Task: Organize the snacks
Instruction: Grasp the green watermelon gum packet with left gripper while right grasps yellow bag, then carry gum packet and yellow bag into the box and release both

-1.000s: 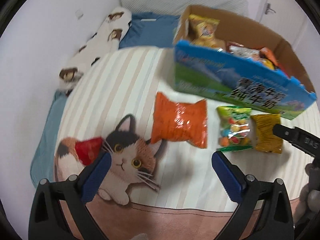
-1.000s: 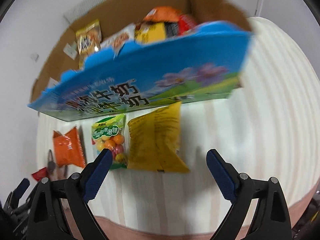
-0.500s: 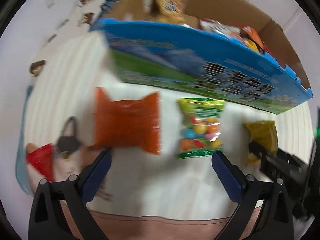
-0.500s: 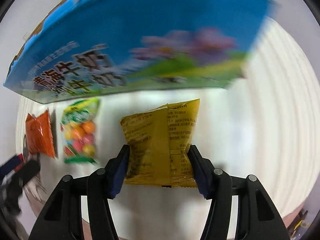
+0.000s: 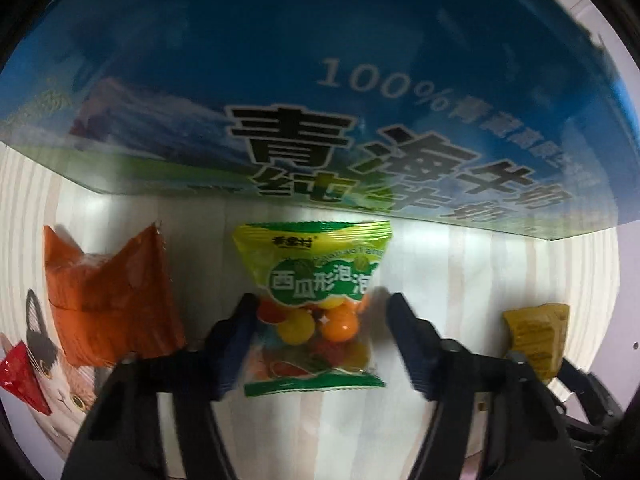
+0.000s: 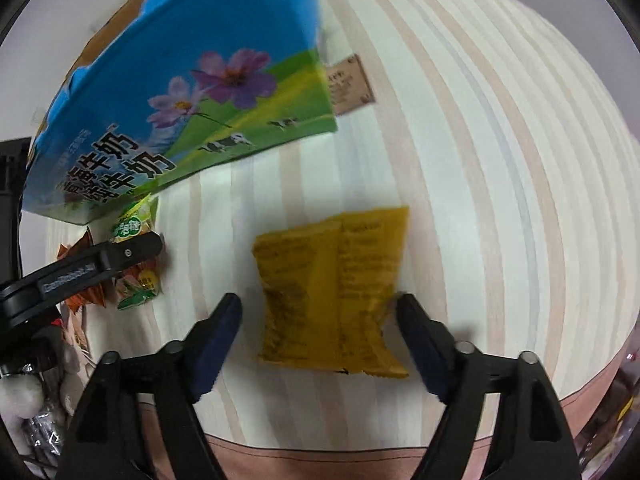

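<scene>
My left gripper [image 5: 320, 312] is open, its jaws on either side of a green candy bag [image 5: 316, 304] that lies on the striped bed just in front of the blue milk carton box [image 5: 320, 92]. An orange snack bag [image 5: 108, 296] lies to its left. My right gripper [image 6: 320, 312] is open around the lower half of a yellow snack packet [image 6: 332, 284], with a gap on the left side and the right finger at the packet's edge. The yellow packet also shows in the left wrist view [image 5: 538, 336]. The left gripper's finger [image 6: 100, 260] shows in the right wrist view over the candy bag [image 6: 134, 228].
The box [image 6: 180, 92] stands at the back on the striped bedsheet [image 6: 480, 160]. A brown paper tag [image 6: 348, 84] lies beside the box's right corner. A small red packet [image 5: 18, 372] lies on a cat print at the far left.
My left gripper has moved forward and narrowed around the candy bag. My right gripper, which was tight on the yellow packet half a second ago, now stands wider around it.
</scene>
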Demonstrator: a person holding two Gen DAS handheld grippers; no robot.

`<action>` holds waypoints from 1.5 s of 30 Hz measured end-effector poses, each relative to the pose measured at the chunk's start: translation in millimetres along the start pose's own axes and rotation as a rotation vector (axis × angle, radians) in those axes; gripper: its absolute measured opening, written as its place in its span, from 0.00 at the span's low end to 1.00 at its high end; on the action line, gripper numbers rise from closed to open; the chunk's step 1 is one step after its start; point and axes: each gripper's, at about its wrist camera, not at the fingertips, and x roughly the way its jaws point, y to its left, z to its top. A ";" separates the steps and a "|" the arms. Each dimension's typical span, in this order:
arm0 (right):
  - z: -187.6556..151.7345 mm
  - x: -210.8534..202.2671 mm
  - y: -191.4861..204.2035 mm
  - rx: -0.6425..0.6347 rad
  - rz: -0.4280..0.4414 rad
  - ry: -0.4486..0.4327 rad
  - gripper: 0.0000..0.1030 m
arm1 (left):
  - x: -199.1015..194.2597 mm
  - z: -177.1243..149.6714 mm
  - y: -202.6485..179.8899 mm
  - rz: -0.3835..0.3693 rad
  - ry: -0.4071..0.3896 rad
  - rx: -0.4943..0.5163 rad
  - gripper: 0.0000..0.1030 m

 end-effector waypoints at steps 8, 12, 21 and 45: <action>14.2 11.5 40.8 -0.095 -0.106 -0.007 0.68 | -3.6 -31.4 16.0 0.034 0.022 0.020 0.49; -8.9 17.1 58.1 -0.167 -0.114 0.003 0.64 | -4.4 -71.7 28.6 0.061 0.055 0.025 0.49; -81.6 20.4 55.4 -0.123 -0.013 0.124 0.64 | 0.0 -133.1 51.1 0.086 0.105 0.024 0.49; -130.5 43.4 97.5 -0.129 -0.077 0.067 0.59 | 7.8 -141.7 11.7 0.096 0.100 0.073 0.48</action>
